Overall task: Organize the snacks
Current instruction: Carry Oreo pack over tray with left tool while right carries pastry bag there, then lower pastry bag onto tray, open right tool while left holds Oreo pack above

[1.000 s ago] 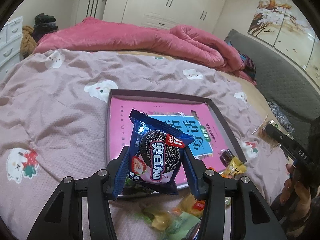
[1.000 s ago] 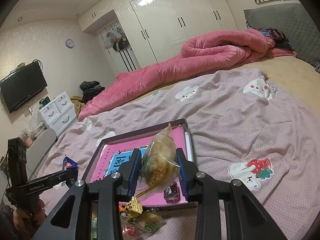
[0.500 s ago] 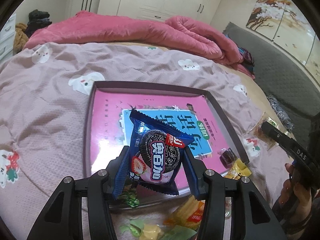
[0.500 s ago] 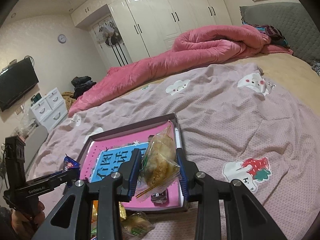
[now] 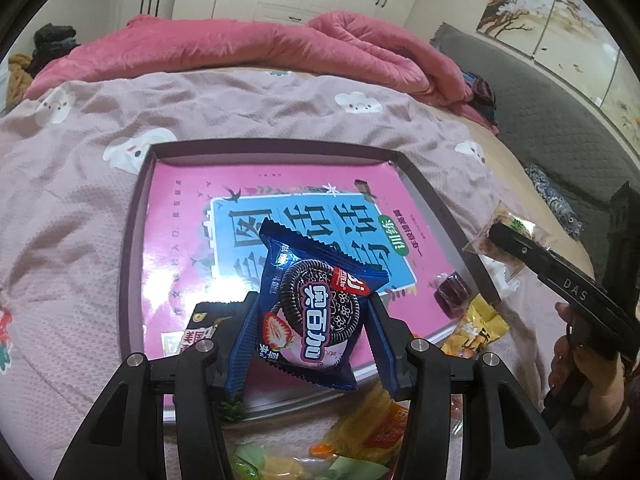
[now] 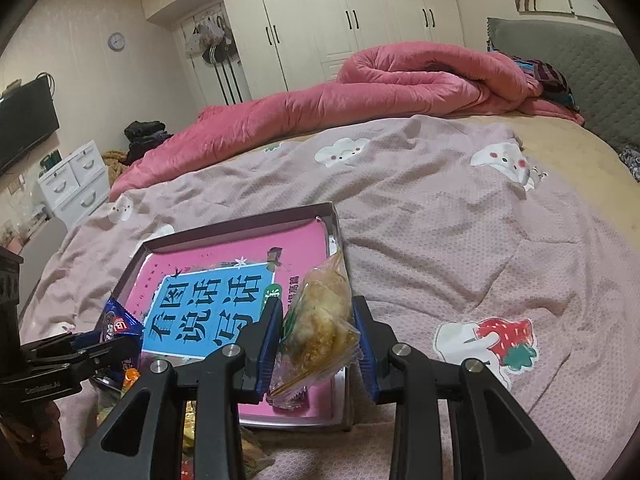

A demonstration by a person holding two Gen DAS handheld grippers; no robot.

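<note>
My left gripper point(image 5: 310, 316) is shut on a blue cookie packet point(image 5: 316, 308) and holds it above the near edge of the tray point(image 5: 132, 216), which is lined with a pink and blue book. My right gripper point(image 6: 318, 320) is shut on a clear bag of golden pastry point(image 6: 320, 316) above the tray's near right corner point(image 6: 336, 216). A dark red candy point(image 5: 452, 290) and a black packet point(image 5: 204, 320) lie in the tray. Each gripper shows in the other's view: the left point(image 6: 80, 356), the right point(image 5: 560, 280).
Loose wrapped snacks point(image 5: 360, 432) lie on the pink bedspread just in front of the tray. A yellow packet point(image 5: 476, 328) leans at the tray's right edge. A rolled pink duvet point(image 6: 360, 92) lies across the far side of the bed.
Both grippers have moved forward over the tray with their packets still held. The tray now fills more of both views.
</note>
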